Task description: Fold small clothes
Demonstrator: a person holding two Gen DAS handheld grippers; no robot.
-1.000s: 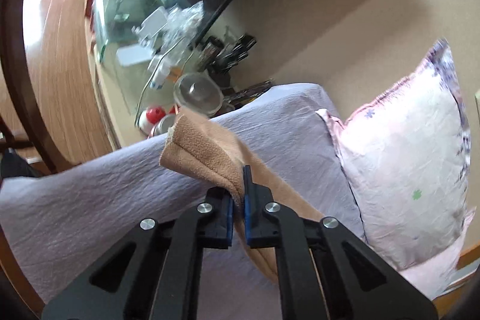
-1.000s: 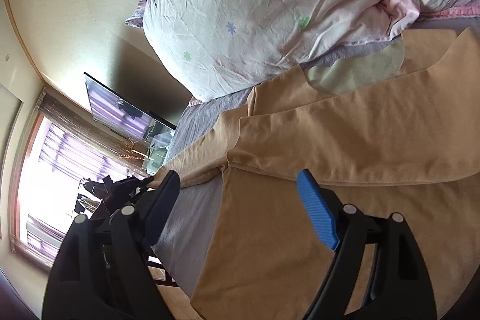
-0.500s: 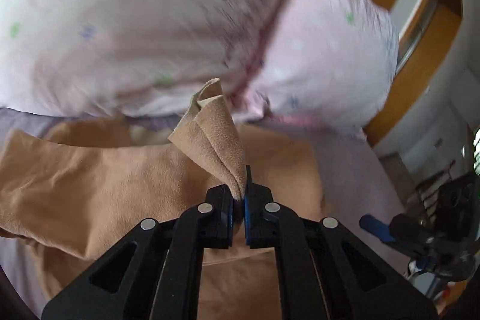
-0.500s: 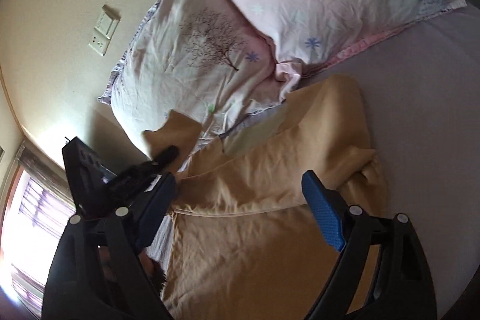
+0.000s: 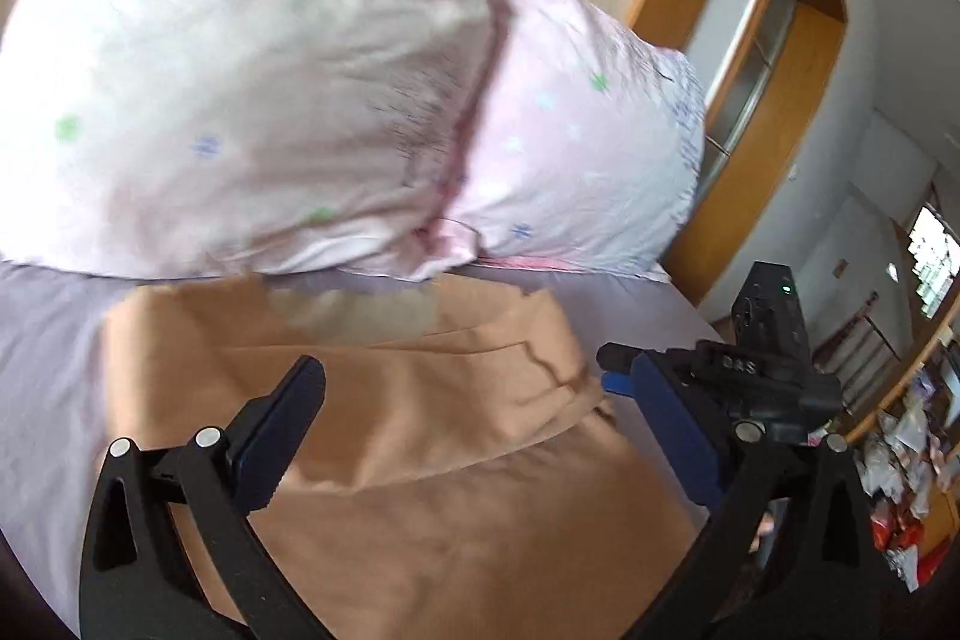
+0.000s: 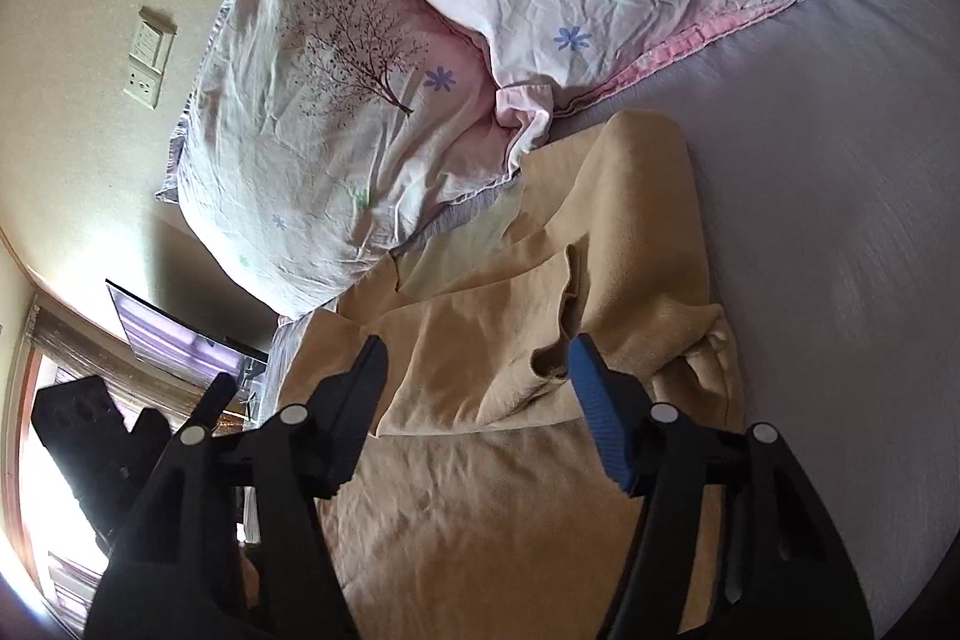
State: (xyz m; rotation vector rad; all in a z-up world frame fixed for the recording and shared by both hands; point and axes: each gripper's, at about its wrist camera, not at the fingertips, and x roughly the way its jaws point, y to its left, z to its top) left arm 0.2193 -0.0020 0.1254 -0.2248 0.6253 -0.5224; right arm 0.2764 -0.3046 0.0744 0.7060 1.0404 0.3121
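Note:
A tan garment (image 5: 420, 430) lies on the lavender bed sheet (image 5: 48, 352), with a sleeve folded across its body. It also shows in the right wrist view (image 6: 510, 460), where the folded sleeve lies rumpled over the upper part. My left gripper (image 5: 474, 400) is open and empty, just above the garment. My right gripper (image 6: 474, 358) is open and empty over the folded sleeve. The right gripper also appears at the right of the left wrist view (image 5: 618, 370), by the garment's edge.
Two pale pink floral pillows (image 5: 270, 100) (image 6: 360, 70) lie at the head of the bed, touching the garment's top edge. A wall socket (image 6: 147, 64) and a dark screen (image 6: 180, 340) lie to the left. A wooden door frame (image 5: 750, 70) stands right of the bed.
My left gripper carried the tan sleeve over the garment, then opened and let it go; the sleeve now lies folded on the body. My right gripper stayed open above the garment.

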